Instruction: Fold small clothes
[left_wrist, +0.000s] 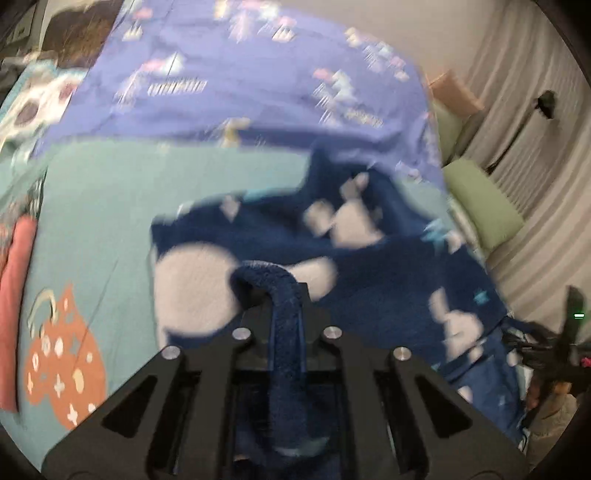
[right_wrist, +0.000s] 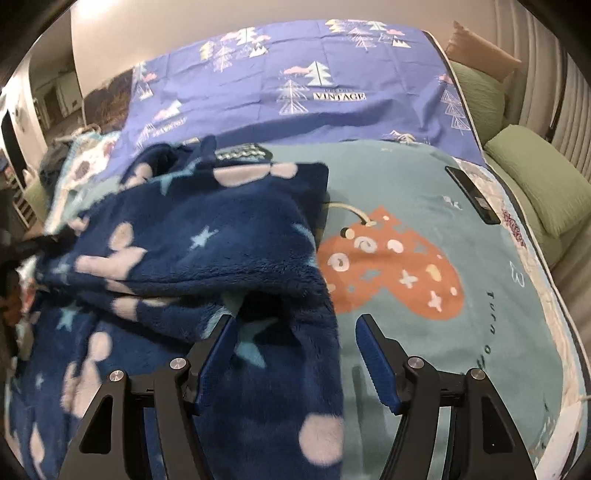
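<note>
Teal bedding (right_wrist: 424, 199) with an orange heart print carries the navy fleece garment (right_wrist: 207, 240), heaped at centre-left of the right view. Left gripper (left_wrist: 271, 291) is clamped on a fold of it; right gripper (right_wrist: 295, 325) stands apart astride its lower edge. Purple sheet (right_wrist: 332, 62) lies behind.

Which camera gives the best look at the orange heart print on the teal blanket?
The right wrist view: the orange heart is sharp, large and nearly whole on the teal blanket, only its left edge tucked under the navy fleece. The left wrist view shows it blurred at the left edge.
</note>
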